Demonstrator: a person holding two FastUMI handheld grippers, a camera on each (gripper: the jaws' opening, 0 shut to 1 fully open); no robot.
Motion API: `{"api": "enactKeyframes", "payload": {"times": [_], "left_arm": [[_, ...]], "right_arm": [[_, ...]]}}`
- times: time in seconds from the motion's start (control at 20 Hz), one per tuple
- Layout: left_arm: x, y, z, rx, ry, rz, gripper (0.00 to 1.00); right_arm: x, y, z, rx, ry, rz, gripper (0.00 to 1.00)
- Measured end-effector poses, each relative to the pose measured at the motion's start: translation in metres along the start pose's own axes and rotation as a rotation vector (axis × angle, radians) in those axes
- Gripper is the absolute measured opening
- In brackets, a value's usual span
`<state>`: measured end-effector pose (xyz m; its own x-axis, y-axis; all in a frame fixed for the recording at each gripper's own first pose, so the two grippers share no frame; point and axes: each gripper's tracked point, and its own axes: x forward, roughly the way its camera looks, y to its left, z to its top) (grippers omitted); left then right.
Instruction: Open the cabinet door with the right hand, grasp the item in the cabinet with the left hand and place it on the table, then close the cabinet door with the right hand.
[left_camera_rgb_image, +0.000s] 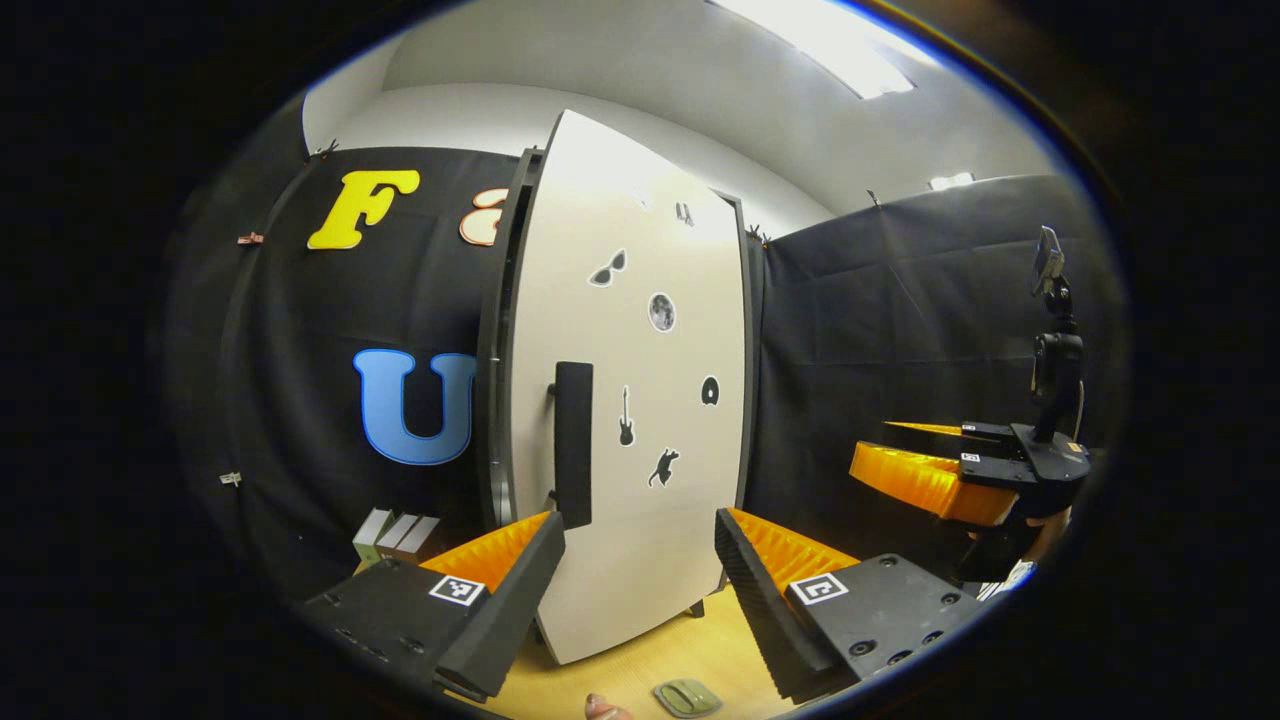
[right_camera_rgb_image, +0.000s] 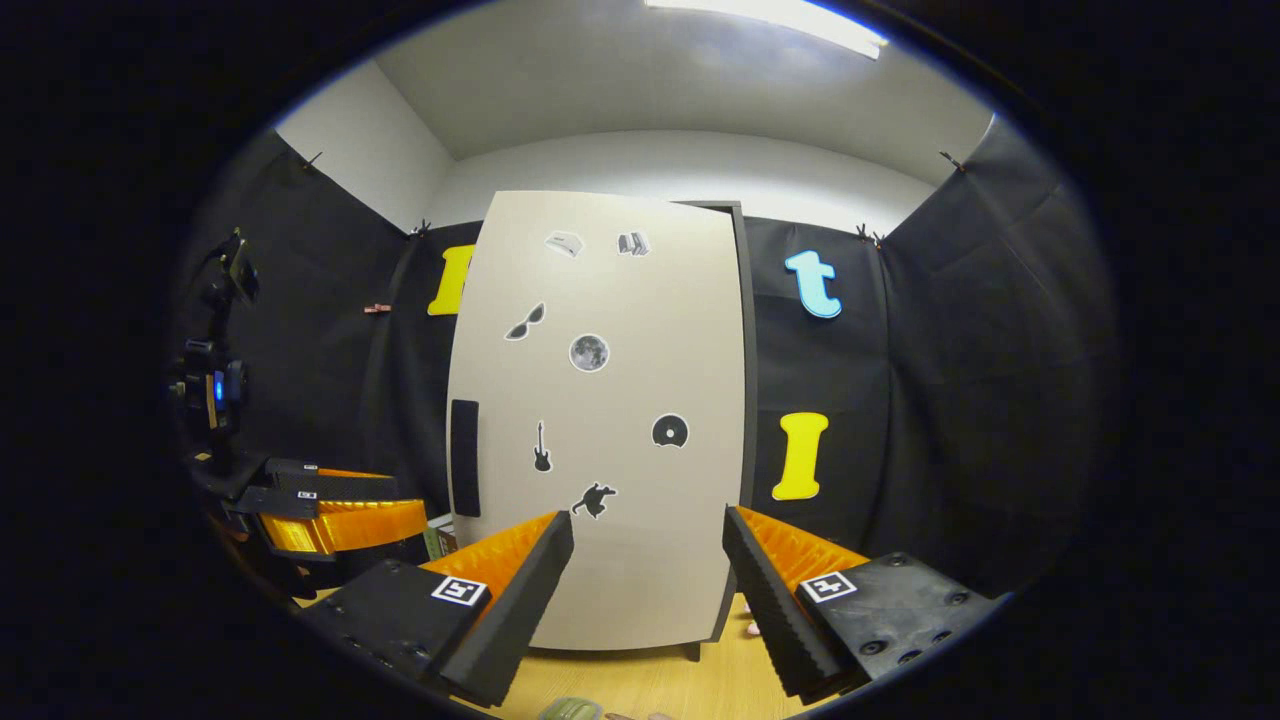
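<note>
Cabinet door (right_camera_rgb_image: 610, 420) shut, upright, handle (right_camera_rgb_image: 465, 457) vertical, left claw (left_camera_rgb_image: 640, 570) and right claw (right_camera_rgb_image: 648, 575) agape

My left tool (left_camera_rgb_image: 640, 590) is held level and pointed forward, its two fingers spread wide with nothing between them. My right tool (right_camera_rgb_image: 648, 600) sits in the same pose, fingers parted and empty. From the left gripper view I see the right tool (left_camera_rgb_image: 925, 475) off to my right, with a bit of the hand (left_camera_rgb_image: 1045, 540) gripping it below. From the right gripper view the left tool (right_camera_rgb_image: 340, 520) is off to my left.
</note>
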<state>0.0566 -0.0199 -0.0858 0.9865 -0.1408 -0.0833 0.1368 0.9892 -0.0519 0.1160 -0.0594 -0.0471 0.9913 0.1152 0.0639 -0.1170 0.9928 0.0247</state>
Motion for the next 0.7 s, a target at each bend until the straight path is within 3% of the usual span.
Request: {"api": "enactKeyframes", "payload": {"times": [0.7], "left_arm": [[-0.006, -0.018, 0.005, 0.02, -0.019, -0.009, 0.95]], "right_arm": [[-0.029, -0.005, 0.002, 0.01, 0.012, 0.003, 0.98]]}}
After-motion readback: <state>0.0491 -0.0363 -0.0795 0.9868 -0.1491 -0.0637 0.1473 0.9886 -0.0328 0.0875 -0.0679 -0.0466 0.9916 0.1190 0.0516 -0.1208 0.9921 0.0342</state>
